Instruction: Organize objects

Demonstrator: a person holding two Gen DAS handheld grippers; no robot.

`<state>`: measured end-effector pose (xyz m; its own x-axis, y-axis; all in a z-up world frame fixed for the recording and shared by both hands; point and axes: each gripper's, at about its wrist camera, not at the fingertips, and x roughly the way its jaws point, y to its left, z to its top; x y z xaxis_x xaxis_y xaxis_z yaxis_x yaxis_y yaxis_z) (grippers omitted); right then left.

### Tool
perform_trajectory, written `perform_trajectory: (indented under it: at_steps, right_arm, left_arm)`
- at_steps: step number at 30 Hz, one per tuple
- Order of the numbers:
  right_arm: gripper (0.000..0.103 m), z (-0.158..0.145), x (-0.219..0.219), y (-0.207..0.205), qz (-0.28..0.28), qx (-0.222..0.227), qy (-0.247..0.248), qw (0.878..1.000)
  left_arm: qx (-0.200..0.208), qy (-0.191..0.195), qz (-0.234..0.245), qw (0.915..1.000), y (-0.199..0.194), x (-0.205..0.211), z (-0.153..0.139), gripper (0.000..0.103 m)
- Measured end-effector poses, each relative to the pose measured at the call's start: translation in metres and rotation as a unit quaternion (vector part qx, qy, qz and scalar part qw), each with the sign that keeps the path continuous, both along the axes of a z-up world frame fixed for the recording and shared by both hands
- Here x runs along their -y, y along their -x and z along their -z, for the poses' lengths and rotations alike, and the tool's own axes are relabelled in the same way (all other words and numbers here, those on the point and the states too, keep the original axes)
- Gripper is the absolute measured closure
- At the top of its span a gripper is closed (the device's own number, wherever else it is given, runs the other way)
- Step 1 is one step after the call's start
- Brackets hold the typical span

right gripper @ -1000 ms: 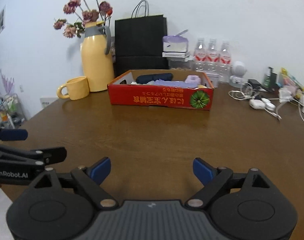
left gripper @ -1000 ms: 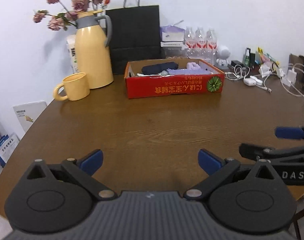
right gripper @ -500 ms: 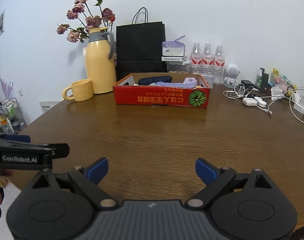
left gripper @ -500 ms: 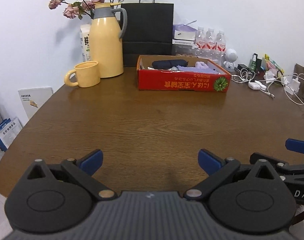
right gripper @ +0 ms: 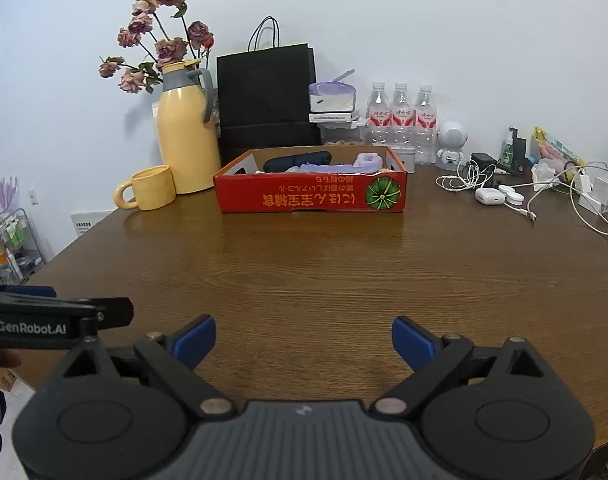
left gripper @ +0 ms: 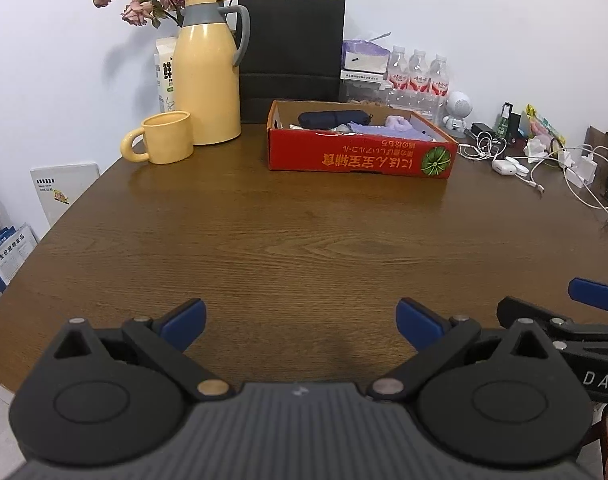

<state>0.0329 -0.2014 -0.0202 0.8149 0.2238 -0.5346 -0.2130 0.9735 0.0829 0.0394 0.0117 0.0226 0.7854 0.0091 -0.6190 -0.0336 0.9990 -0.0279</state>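
A red cardboard box (left gripper: 360, 158) (right gripper: 312, 196) stands at the far middle of the brown table (left gripper: 304, 248). It holds a dark blue pouch (left gripper: 334, 118) (right gripper: 297, 159) and purple items (left gripper: 388, 128) (right gripper: 344, 166). My left gripper (left gripper: 299, 324) is open and empty over the table's near edge. My right gripper (right gripper: 303, 340) is open and empty, beside the left one. Each gripper shows at the edge of the other's view.
A yellow thermos (left gripper: 207, 72) with dried flowers and a yellow mug (left gripper: 163, 143) stand left of the box. A black paper bag (left gripper: 291, 48) and water bottles (left gripper: 418, 76) stand behind it. Cables, chargers and an earbud case (left gripper: 508, 167) lie at the far right.
Both grippers have pulled back and risen a little from the box. Their jaws stay open and empty.
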Motion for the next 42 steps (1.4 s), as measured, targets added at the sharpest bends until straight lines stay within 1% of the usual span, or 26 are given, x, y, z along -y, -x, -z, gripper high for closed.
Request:
perform_trajectory:
  at_steps: [2, 6, 8, 12, 21, 27, 31, 40, 42]
  right_arm:
    - [0.008, 0.0, -0.001, 0.0, 0.0, -0.001, 0.0, 1.0]
    - [0.008, 0.0, -0.002, -0.001, 0.008, 0.0, -0.001, 1.0]
    - [0.008, 0.002, -0.002, -0.001, 0.006, -0.001, 0.0, 1.0]
    - [0.008, 0.004, -0.004, -0.001, 0.002, -0.004, 0.003, 1.0]
    - [0.008, 0.005, 0.0, -0.004, 0.005, -0.009, 0.0, 1.0]
    - [0.008, 0.005, -0.001, -0.004, 0.009, -0.011, 0.003, 1.0]
    - [0.008, 0.005, -0.002, -0.004, 0.006, -0.014, 0.005, 1.0]
    - [0.008, 0.004, -0.002, -0.004, 0.002, -0.015, 0.008, 1.0]
    - [0.008, 0.005, -0.002, -0.005, 0.003, -0.017, 0.009, 1.0]
  left_arm:
    - [-0.001, 0.005, -0.001, 1.0, 0.0, -0.001, 0.0, 0.0]
    - [-0.004, 0.022, 0.014, 0.9996, 0.001, -0.002, 0.002, 0.0]
    - [-0.006, 0.015, 0.011, 0.9998, 0.002, -0.001, 0.005, 0.0]
    - [0.006, -0.016, 0.02, 0.9996, 0.006, 0.006, 0.008, 0.0]
    - [0.012, -0.027, 0.026, 0.9992, 0.008, 0.011, 0.008, 0.0]
    - [0.003, -0.023, 0.028, 0.9993, 0.009, 0.01, 0.008, 0.0]
    - [-0.01, -0.014, 0.026, 0.9995, 0.007, 0.008, 0.009, 0.0]
    - [-0.011, -0.011, 0.028, 0.9995, 0.008, 0.009, 0.008, 0.0]
    - [-0.015, -0.004, 0.029, 0.9994, 0.008, 0.008, 0.009, 0.0]
